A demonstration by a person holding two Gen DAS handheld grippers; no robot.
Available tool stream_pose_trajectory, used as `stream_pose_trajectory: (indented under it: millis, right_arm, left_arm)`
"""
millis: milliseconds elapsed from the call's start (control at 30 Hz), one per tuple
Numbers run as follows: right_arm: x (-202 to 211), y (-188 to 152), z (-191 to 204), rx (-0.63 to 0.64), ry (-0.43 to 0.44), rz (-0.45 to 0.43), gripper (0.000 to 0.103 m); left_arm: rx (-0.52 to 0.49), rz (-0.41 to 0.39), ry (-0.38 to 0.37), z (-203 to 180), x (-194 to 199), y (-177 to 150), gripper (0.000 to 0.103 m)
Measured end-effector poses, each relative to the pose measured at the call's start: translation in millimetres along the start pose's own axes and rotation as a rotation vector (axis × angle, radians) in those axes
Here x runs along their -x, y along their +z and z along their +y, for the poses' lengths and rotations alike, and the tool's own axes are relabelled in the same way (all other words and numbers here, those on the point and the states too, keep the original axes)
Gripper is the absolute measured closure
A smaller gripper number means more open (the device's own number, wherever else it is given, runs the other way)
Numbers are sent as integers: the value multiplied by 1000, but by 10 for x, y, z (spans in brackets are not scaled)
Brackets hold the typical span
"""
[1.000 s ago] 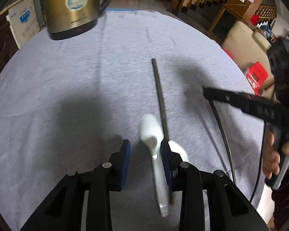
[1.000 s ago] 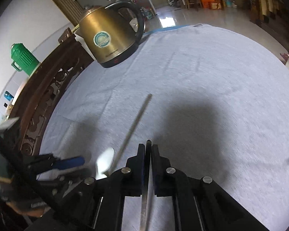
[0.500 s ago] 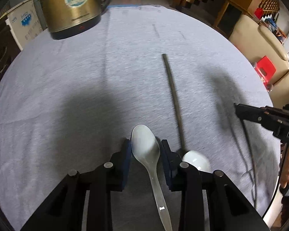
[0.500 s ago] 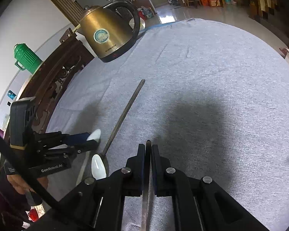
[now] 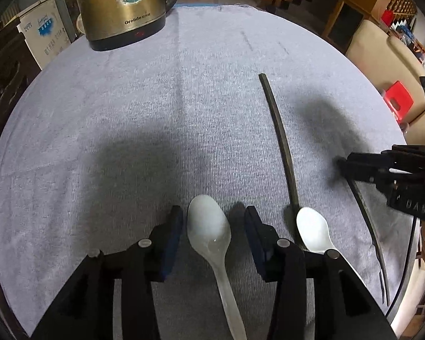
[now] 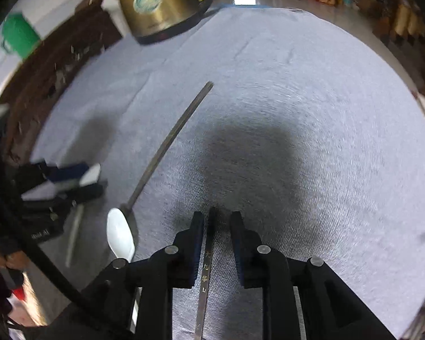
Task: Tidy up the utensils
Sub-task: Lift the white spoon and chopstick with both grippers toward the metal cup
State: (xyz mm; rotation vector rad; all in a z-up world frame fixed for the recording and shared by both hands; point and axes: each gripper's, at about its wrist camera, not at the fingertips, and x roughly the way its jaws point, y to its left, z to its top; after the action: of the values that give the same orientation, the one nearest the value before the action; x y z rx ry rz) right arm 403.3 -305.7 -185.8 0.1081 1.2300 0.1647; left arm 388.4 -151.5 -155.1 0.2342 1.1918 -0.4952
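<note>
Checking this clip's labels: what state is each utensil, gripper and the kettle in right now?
left gripper: jaws opening, pads clear of the spoon between them
white spoon: flat on the cloth, bowl up
second white spoon: flat on the cloth, free
right gripper: jaws opening around a chopstick
chopstick: between the right jaws, on the cloth
other chopstick: lying free
kettle: upright

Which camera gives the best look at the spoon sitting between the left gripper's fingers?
The left wrist view. There the spoon lies sharp and nearly whole on the grey cloth, between the opening jaws of the left gripper, pads clear of it. The right wrist view shows only a blurred bit of it at the far left.
</note>
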Motion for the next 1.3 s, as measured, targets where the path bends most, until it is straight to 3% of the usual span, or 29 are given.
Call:
stream_pose_trajectory:
  millis: [67, 167, 367, 567, 767, 1033, 1167, 1300]
  right_arm:
    - [-15, 5, 95, 63, -47, 18, 80]
    - [-15, -23, 165, 118, -113, 20, 94]
    - [242, -182, -76, -8, -45, -44, 97]
    - [998, -453, -57, -72, 16, -284, 97]
    - [1650, -949, 167, -96, 49, -514, 97]
    - [2353, -1590, 502, -113, 58, -733, 97]
    - [2678, -1774, 663, -106, 64, -823, 97]
    - [2999, -1900, 845, -81, 66, -897, 97]
  left_arm:
    - [5, -5, 14, 25, 17, -6, 73]
    - [33, -6, -1, 105, 51, -48, 73]
    - [124, -114, 15, 367, 447, -252, 73]
    - [225, -325, 24, 496, 1172, -558, 73]
    - [318, -516, 34, 624, 1761, -1130, 73]
    - [425, -622, 97, 767, 2220, -1760, 73]
    - [520, -659, 122, 885, 2367, -1951, 73]
    - [554, -711, 114, 916, 2583, -2084, 73]
